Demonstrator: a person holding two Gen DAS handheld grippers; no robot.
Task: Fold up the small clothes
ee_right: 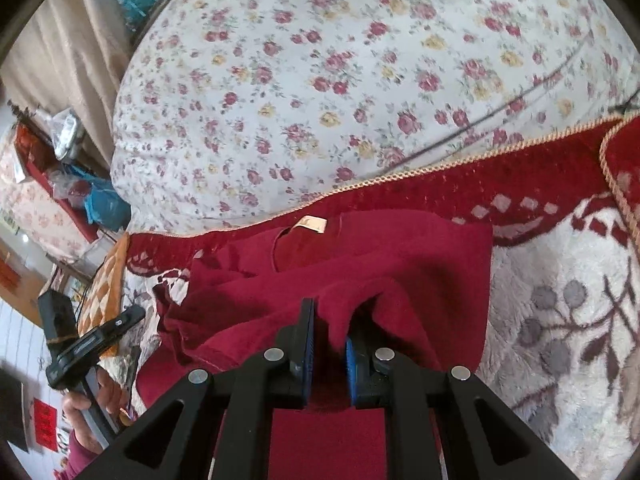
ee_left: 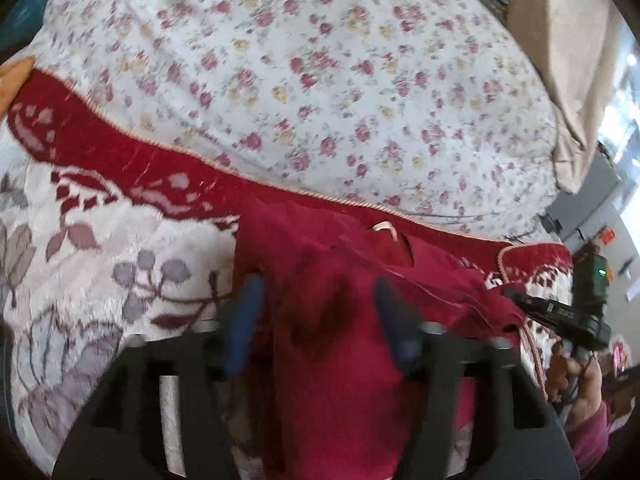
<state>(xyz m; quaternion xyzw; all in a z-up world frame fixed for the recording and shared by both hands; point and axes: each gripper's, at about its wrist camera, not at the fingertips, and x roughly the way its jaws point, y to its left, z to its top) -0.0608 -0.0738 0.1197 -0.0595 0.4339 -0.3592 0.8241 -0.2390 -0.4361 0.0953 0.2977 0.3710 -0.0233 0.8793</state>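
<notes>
A dark red garment [ee_left: 340, 380] lies crumpled on a plush blanket [ee_left: 100, 240], its neck label [ee_left: 384, 227] facing up at the far side. My left gripper [ee_left: 320, 320] is open, blue fingers wide apart, and a fold of the red cloth runs between them without being pinched. In the right wrist view the same garment [ee_right: 380, 256] shows its label [ee_right: 312, 224]. My right gripper [ee_right: 330, 332] is shut on a raised fold of its near edge. Each gripper shows in the other's view: the right gripper [ee_left: 536, 304], the left gripper [ee_right: 120, 320].
The blanket [ee_right: 560, 260] is white with grey leaves and a red corded border. Beyond it spreads a rose-print sheet [ee_right: 320, 80] crossed by a thin black cable [ee_right: 480, 120]. A beige curtain [ee_left: 560, 60] hangs at the far side. An orange checked cushion [ee_right: 108, 288] lies at the left.
</notes>
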